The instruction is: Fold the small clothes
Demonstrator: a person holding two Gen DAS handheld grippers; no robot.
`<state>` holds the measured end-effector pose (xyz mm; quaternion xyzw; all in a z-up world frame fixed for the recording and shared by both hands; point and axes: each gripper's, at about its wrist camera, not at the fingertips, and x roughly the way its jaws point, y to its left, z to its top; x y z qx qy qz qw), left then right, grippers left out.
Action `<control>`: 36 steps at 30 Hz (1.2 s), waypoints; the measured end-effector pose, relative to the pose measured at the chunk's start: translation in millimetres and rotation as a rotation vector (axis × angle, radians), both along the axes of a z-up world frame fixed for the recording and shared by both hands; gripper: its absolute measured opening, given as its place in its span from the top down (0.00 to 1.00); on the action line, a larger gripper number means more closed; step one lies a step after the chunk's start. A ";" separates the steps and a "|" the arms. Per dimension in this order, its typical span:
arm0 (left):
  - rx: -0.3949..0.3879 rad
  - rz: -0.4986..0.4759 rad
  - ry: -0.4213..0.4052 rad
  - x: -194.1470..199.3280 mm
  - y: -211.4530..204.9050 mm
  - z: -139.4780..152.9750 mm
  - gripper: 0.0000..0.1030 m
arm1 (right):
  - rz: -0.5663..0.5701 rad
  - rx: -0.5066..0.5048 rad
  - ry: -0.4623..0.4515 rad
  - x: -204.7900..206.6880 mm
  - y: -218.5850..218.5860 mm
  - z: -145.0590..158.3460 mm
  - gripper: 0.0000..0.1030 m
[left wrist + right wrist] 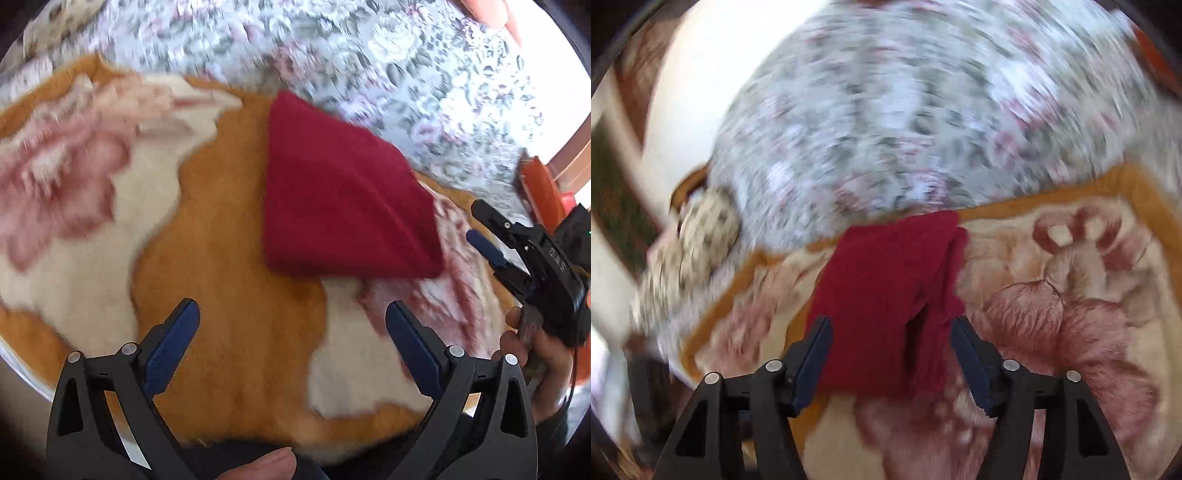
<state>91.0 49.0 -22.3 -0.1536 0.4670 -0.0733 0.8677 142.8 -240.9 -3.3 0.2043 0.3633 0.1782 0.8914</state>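
Note:
A dark red knitted garment (340, 192) lies folded into a compact wedge on an orange, cream and pink blanket (229, 302). My left gripper (293, 314) is open and empty, just short of the garment's near edge. My right gripper (480, 221) shows at the right of the left wrist view, open, beside the garment's right corner. In the right wrist view the garment (886, 295) lies flat between and beyond the open fingers of my right gripper (892, 328), with a loose fold along its right side. Both views are blurred by motion.
A grey floral bedspread (388, 66) lies beyond the blanket (1071, 295). A patterned cream bundle (701, 229) sits at the bedspread's left edge. An orange object (539, 188) stands at the right. The blanket ends at the bed's edge near me.

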 end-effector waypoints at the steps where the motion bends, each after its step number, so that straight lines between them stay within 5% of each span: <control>1: 0.038 0.017 -0.035 9.4 2.0 4.0 0.01 | -0.005 0.072 0.026 13.9 -6.9 -12.0 0.37; 5: 0.049 -0.016 -0.042 51.7 7.0 -3.1 0.01 | 0.027 0.254 0.128 47.9 -9.8 -56.6 0.37; 11: -0.089 -0.114 0.071 106.4 -7.4 -42.0 0.01 | 0.033 0.289 0.148 66.3 -3.3 -77.5 0.33; 14: -0.094 -0.120 0.039 98.2 -13.7 -42.4 0.01 | 0.124 0.254 0.152 72.3 8.1 -76.1 0.32; 17: -0.153 -0.117 0.033 87.4 -9.2 -44.0 0.01 | 0.183 0.297 0.149 65.1 4.9 -81.1 0.41; 21: -0.214 -0.061 0.056 94.0 -2.7 -46.0 0.01 | 0.121 0.315 0.150 71.7 2.6 -86.7 0.49; 23: -0.221 -0.044 0.062 93.3 -2.7 -43.6 0.01 | 0.095 0.367 0.147 72.3 -1.6 -88.2 0.63; 25: -0.223 -0.059 0.052 87.3 -5.1 -38.9 0.22 | 0.083 0.419 0.142 67.3 -6.0 -90.1 0.70; 26: -0.254 -0.093 0.063 84.2 -7.3 -38.6 0.51 | 0.088 0.403 0.131 60.6 -4.8 -87.6 0.73; 29: -0.251 -0.104 0.084 70.6 -8.3 -34.7 0.65 | 0.079 0.366 0.116 41.1 -8.9 -78.5 0.83; 31: -0.277 -0.120 0.093 60.4 -8.0 -33.3 0.68 | 0.062 0.355 0.106 25.2 -17.6 -70.6 0.83; 34: -0.202 -0.155 0.063 49.1 -17.3 -32.1 0.68 | 0.054 0.335 0.121 16.4 -22.5 -67.5 0.82; 36: -0.184 -0.130 0.074 49.1 -15.0 -37.2 0.54 | 0.053 0.334 0.146 18.6 -21.6 -70.4 0.74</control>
